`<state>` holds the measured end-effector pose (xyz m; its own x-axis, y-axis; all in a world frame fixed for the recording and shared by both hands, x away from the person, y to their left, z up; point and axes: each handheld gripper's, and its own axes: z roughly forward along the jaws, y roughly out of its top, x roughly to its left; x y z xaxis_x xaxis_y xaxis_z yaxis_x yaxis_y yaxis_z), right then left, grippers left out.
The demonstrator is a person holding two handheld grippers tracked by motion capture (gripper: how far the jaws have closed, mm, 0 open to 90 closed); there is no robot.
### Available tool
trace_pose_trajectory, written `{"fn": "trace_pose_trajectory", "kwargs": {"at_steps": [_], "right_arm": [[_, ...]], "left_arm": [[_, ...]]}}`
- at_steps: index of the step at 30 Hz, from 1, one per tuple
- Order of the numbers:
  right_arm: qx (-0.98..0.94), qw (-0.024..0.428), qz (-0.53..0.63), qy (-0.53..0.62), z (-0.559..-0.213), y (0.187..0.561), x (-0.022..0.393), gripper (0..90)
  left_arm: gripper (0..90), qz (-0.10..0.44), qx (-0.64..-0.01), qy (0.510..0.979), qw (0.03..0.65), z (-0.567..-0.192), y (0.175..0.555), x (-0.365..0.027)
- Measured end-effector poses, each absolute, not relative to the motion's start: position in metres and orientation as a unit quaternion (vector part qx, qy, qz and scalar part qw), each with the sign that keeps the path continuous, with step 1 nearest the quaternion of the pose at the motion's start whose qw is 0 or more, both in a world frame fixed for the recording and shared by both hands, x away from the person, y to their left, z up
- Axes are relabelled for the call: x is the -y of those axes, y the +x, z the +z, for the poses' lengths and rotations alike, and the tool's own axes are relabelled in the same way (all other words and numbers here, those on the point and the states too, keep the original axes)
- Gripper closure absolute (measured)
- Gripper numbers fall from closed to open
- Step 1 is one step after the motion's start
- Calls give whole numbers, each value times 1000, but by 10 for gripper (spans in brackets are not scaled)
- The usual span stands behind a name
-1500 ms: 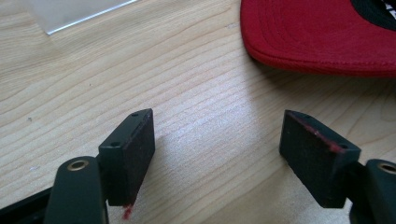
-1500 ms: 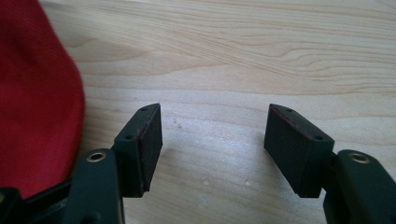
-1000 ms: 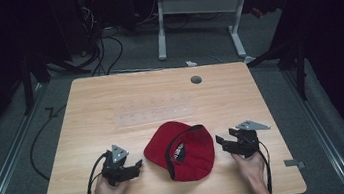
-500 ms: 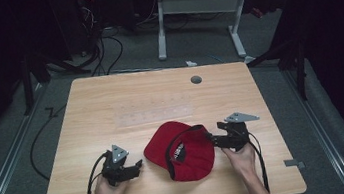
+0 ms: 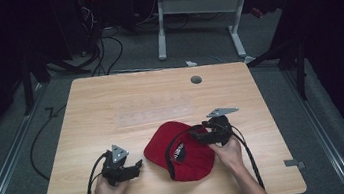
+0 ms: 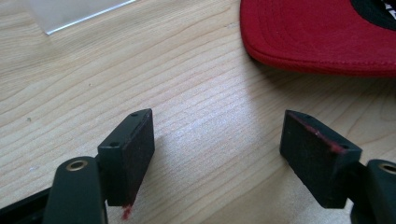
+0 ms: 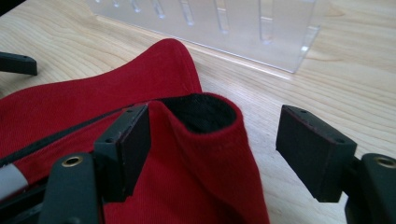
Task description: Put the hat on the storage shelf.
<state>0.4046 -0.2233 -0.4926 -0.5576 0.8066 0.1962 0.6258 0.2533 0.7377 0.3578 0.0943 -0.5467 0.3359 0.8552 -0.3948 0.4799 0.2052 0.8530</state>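
A red cap (image 5: 189,163) lies upside down on the wooden table (image 5: 110,100), its black inner band showing. My right gripper (image 5: 196,133) is at the cap's right rim. In the right gripper view the raised red rim (image 7: 196,154) stands between the jaws of the right gripper (image 7: 215,149). It lies against the left pad and well apart from the right one. These jaws have just been opening and are open. My left gripper (image 5: 138,166) rests left of the cap, open, with bare wood between its pads (image 6: 130,154). The cap's brim (image 6: 317,37) lies beyond it.
A clear acrylic rack (image 5: 155,115) lies flat on the table behind the cap, close past the right gripper's jaws (image 7: 210,23). A round cable hole (image 5: 196,79) sits near the far edge. Another desk's legs and cables stand on the floor beyond.
The right gripper has moved left from beside the cap onto its right rim. The left gripper and the cap have stayed in place.
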Motion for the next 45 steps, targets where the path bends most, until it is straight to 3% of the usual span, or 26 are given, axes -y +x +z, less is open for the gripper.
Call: {"fn": "trace_pose_trajectory", "kwargs": {"at_steps": [13, 20, 21, 23, 28, 45], "right_arm": [[-787, 53, 413, 454, -517, 420, 214, 350], [-798, 29, 409, 441, -528, 420, 217, 514], [-801, 33, 411, 434, -528, 417, 218, 596], [-799, 20, 422, 427, -529, 417, 221, 675], [-801, 17, 436, 410, -525, 411, 224, 797], [-788, 29, 467, 400, -496, 389, 232, 850]], "left_arm": [[265, 172, -550, 606, 548, -547, 358, -94], [264, 172, -551, 606, 547, -547, 358, -94], [264, 171, -551, 606, 547, -547, 358, -94], [264, 172, -551, 606, 547, -547, 358, -94], [264, 172, -551, 606, 547, -547, 358, -94], [254, 171, -550, 608, 547, -547, 359, -94]]}}
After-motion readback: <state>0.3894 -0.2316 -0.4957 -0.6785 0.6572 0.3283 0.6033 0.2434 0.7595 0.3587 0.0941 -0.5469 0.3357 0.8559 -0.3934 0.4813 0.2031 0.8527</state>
